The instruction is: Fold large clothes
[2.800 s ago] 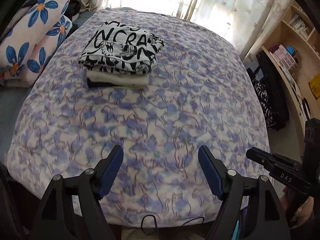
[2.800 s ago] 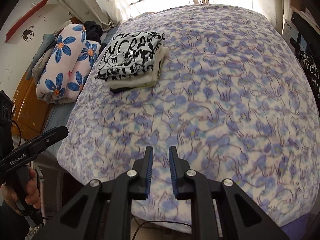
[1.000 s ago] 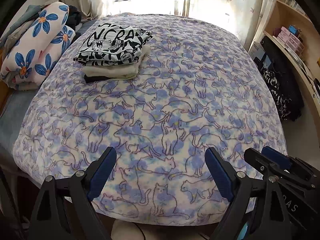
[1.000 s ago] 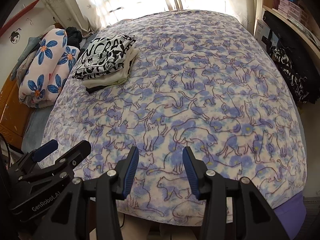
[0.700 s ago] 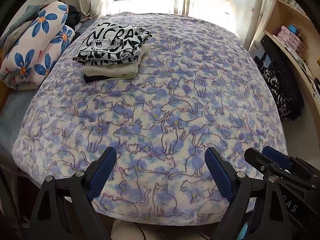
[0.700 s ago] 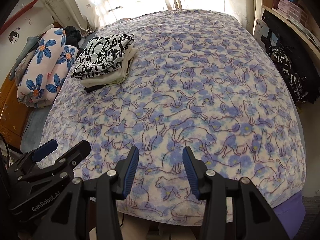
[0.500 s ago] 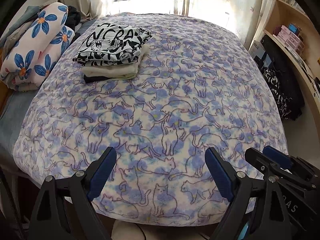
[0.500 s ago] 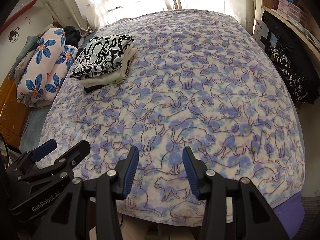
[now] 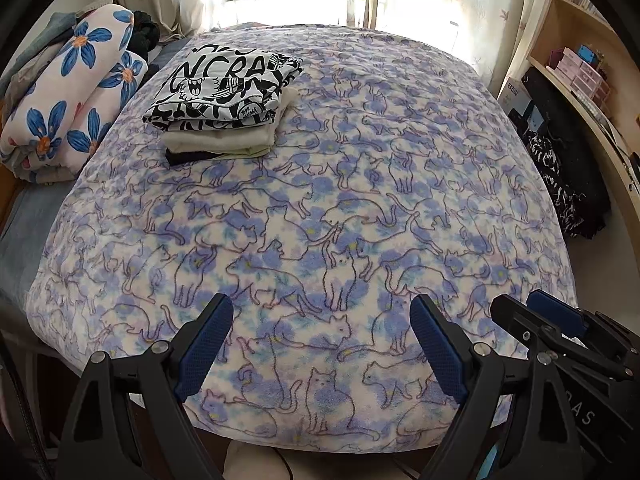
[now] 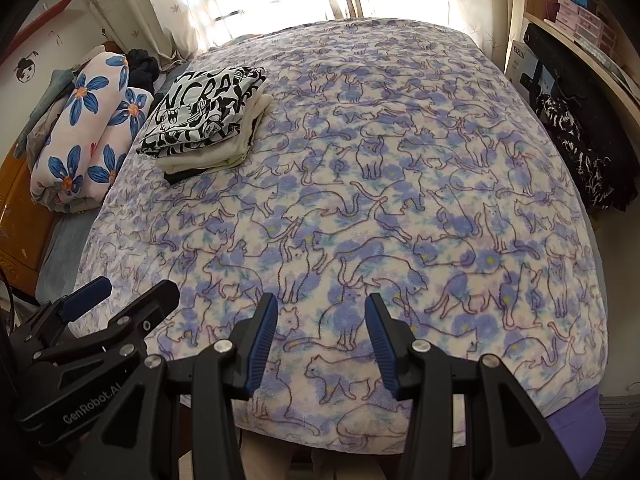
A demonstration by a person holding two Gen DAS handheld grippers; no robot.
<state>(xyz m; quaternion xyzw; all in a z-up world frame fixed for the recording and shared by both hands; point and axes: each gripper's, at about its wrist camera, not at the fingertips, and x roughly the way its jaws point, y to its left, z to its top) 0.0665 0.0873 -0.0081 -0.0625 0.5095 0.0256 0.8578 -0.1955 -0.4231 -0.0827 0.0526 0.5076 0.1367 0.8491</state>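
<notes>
A: Item one, the stack (image 9: 224, 100)?

B: Folded clothes, printed top uppermost, at the bed's (image 9: 360, 208) far left corner. Likely parked there to keep the middle free for the next fold. No unfolded garment shows on the bed.

A: Item two, left tongs (image 9: 322, 344)?

B: Spread wide, empty, hanging over the near edge. Looks like a waiting pose.

A: Item three, right tongs (image 10: 320, 332)?

B: Parted, narrower, holding nothing, also over the near edge.

A: Differences between views?

B: The left view shows the bedroll (image 9: 68, 104) beside the stack head-on. The right view alone adds a wooden cabinet (image 10: 16, 208) past the left edge and a purple sheet (image 10: 576, 428) at the near right corner.
</notes>
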